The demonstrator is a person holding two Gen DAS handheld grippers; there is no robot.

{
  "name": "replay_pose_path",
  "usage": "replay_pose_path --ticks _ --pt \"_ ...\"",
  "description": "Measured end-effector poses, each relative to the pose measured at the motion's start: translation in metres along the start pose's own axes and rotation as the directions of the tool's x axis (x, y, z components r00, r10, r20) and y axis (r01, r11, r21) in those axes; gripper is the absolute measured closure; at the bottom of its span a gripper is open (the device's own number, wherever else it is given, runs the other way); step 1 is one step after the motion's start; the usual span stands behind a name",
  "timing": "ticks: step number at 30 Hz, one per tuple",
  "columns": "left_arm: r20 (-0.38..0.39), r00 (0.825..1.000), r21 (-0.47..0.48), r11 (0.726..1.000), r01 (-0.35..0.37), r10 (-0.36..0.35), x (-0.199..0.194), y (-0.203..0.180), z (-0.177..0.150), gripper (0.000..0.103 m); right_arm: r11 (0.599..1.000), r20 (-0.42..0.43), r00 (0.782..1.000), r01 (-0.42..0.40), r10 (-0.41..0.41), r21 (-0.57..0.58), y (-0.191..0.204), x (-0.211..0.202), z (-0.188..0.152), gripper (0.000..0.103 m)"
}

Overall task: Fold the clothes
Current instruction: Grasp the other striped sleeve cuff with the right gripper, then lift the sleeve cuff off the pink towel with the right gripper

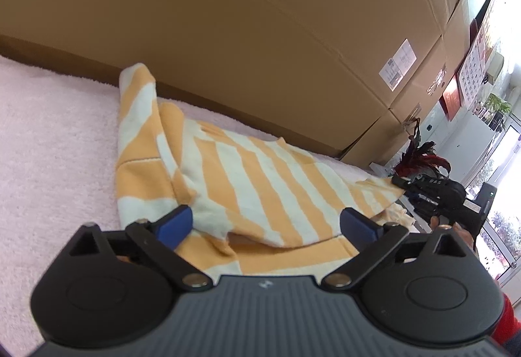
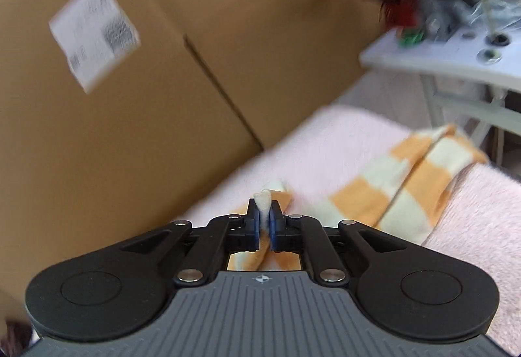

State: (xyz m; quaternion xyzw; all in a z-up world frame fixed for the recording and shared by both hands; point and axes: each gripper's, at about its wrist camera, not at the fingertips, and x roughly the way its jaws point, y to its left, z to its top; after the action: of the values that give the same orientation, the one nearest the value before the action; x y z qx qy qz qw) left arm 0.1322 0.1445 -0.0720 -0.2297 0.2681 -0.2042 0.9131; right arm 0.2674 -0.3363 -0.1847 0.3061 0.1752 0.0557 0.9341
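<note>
The right claw [image 2: 264, 220] is clenched on an edge of the striped garment [image 1: 247, 181], ready to draw a fold. The left claw [image 1: 267, 223] stands released above the garment, which lies on the pink blanket [image 1: 58, 142].

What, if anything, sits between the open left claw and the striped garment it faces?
Nothing visible. The left claw stands wide open right over the striped garment, whose hem lies between its fingers on the pink blanket. The right claw already pinches a fold of it.

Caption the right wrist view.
Right gripper pinches a fold of the striped garment on the pink blanket.
</note>
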Motion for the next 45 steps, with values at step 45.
replay_pose_path --ticks 45 --pt "0.017 0.991 0.028 0.99 -0.136 0.136 0.039 0.023 0.041 0.003 0.949 -0.022 0.998 -0.051 0.06 0.31 -0.051 0.01 0.015 0.096"
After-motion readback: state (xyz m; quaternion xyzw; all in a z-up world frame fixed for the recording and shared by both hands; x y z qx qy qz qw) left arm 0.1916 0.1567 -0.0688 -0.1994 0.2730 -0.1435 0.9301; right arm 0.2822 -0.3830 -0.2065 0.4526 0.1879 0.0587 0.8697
